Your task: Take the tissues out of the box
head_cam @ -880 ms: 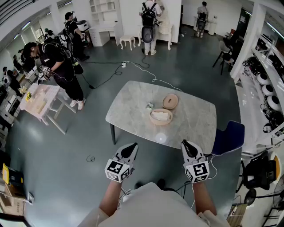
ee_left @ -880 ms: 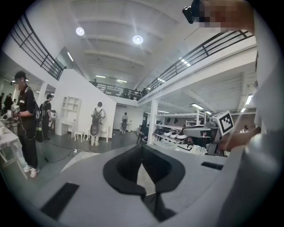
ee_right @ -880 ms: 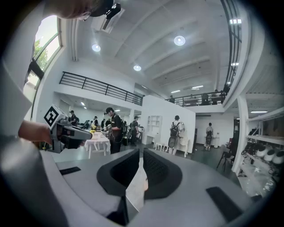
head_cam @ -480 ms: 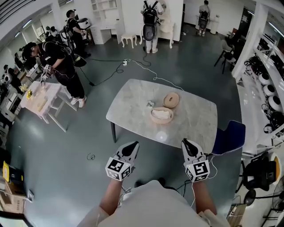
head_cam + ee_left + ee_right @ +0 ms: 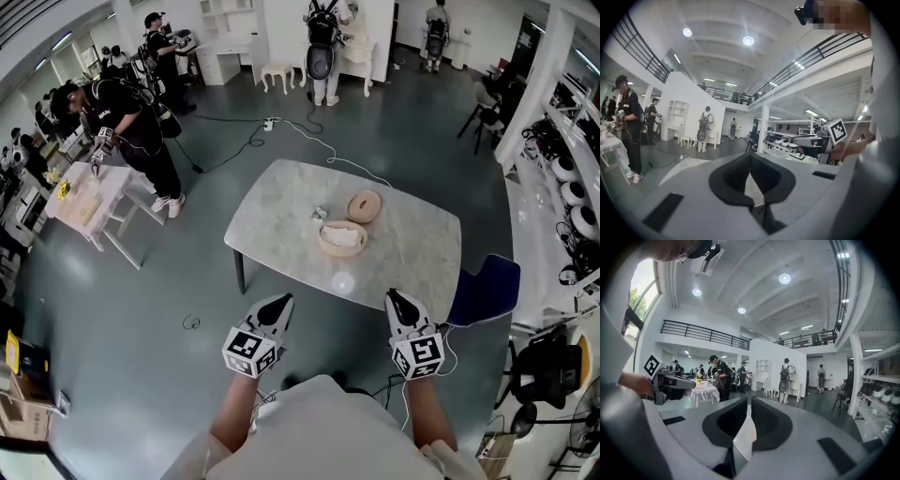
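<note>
I hold both grippers out in front of my body, side by side and well apart from each other. The left gripper [image 5: 275, 305] has its 2 jaws pressed together at the tips, with nothing between them. The right gripper [image 5: 395, 300] is the same: jaws together, nothing gripped.

The table [image 5: 281, 202] lies ahead of both grippers. From the head view, the left gripper hangs over the grey floor [image 5: 141, 309], short of the table's near edge, while the right gripper's tip shows at that edge.

The box [image 5: 341, 240] – round, wooden and open – stands on the table ahead of me. It is between the lines of my 2 grippers and well apart from both. White tissues [image 5: 343, 237] fill it. Its lid [image 5: 364, 205] lies flat on the table just beyond the box, a little toward my right gripper's side. A small crumpled thing [image 5: 319, 214] sits near the box on the far side, toward my left; I cannot tell what it is.

A blue chair [image 5: 487, 286] stands to the right of my right gripper, at the table's corner. Far ahead and to the left of my left gripper, a person [image 5: 141, 131] in dark clothes stands at a small white table [image 5: 89, 202]. A cable [image 5: 281, 131] trails over the floor beyond the marble table – well ahead of both grippers.
</note>
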A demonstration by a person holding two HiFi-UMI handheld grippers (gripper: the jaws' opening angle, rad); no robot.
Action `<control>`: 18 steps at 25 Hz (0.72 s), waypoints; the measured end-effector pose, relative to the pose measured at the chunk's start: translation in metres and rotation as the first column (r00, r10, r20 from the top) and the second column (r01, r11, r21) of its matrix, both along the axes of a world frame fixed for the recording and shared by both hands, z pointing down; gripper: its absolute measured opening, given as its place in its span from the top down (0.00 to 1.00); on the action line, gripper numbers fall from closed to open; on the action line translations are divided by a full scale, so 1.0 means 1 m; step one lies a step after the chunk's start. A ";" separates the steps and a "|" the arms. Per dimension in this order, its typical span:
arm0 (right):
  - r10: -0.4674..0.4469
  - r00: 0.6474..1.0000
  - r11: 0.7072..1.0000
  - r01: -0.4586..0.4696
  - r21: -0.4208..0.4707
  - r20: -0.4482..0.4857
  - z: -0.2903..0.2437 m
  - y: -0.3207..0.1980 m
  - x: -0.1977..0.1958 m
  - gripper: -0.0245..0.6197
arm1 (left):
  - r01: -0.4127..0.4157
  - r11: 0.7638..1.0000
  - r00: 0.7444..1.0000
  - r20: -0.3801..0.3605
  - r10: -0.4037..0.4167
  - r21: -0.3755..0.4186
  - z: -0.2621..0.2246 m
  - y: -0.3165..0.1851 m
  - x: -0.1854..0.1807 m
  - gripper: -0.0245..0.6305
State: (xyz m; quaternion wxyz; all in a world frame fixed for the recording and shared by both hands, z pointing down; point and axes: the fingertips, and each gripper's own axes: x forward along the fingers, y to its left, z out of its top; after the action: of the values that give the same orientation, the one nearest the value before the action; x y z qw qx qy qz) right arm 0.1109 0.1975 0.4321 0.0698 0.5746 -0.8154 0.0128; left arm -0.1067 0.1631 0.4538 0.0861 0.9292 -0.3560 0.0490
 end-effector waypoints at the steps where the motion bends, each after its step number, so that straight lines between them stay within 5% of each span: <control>1: -0.002 1.000 1.000 0.002 -0.006 0.007 0.002 -0.001 0.003 0.88 | 0.002 1.000 1.000 -0.001 -0.002 -0.001 0.001 0.000 0.003 0.95; 18: -0.084 0.993 0.995 0.088 -0.050 0.080 0.021 -0.020 0.048 0.80 | 0.071 0.997 0.997 0.010 -0.071 -0.030 0.018 -0.002 0.040 0.95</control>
State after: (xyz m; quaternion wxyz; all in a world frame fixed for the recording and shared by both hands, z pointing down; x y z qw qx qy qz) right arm 0.1585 0.1777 0.4527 0.0538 0.5357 -0.8409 0.0540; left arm -0.0669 0.1615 0.4715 0.1004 0.9144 -0.3883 0.0554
